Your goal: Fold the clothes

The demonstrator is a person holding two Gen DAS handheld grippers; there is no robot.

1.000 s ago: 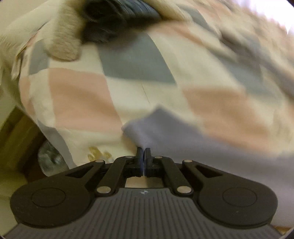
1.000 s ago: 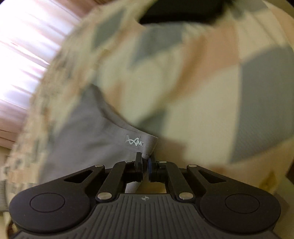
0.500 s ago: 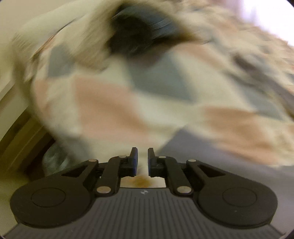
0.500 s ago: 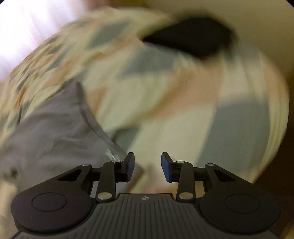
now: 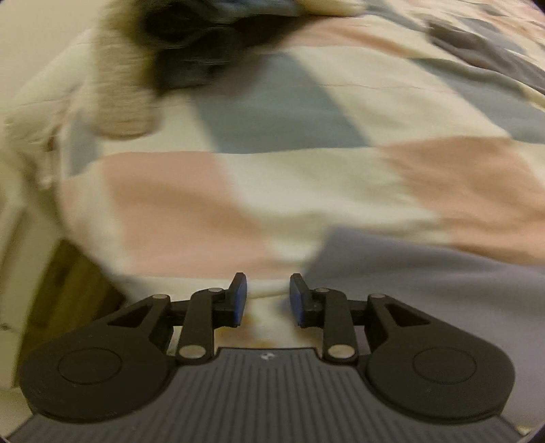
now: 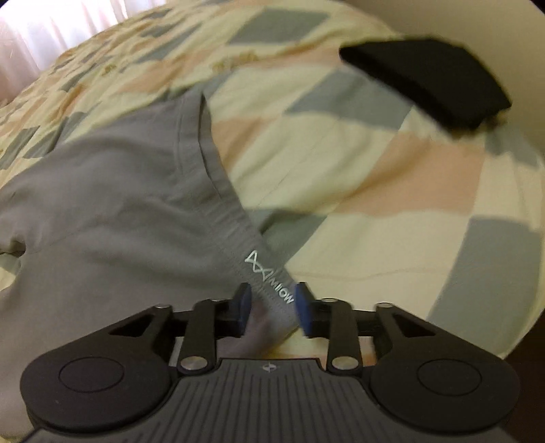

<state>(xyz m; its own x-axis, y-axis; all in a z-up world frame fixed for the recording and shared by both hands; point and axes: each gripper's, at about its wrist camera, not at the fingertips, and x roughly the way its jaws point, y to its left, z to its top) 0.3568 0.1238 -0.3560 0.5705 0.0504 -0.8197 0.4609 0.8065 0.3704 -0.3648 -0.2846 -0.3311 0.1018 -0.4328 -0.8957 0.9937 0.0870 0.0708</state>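
A grey garment (image 6: 112, 204) with a white logo on its hem lies spread on a checked bedspread (image 6: 374, 177). My right gripper (image 6: 272, 308) is open, and the garment's hem corner lies loose between its blue pads. In the left wrist view the same grey garment (image 5: 425, 272) fills the lower right. My left gripper (image 5: 267, 300) is open just left of the garment's edge, with only bedspread (image 5: 238, 191) showing between its fingers.
A black folded item (image 6: 429, 81) lies on the bed at the far right. A blurred dark and beige pile (image 5: 177, 58) sits at the far left, near the bed edge. A wooden surface (image 5: 64, 289) shows below the bed at left. Bright curtains (image 6: 51, 30) hang beyond.
Both grippers were shut on the grey garment's edge a second ago and have since opened, letting it go. The garment now lies flatter on the bed.
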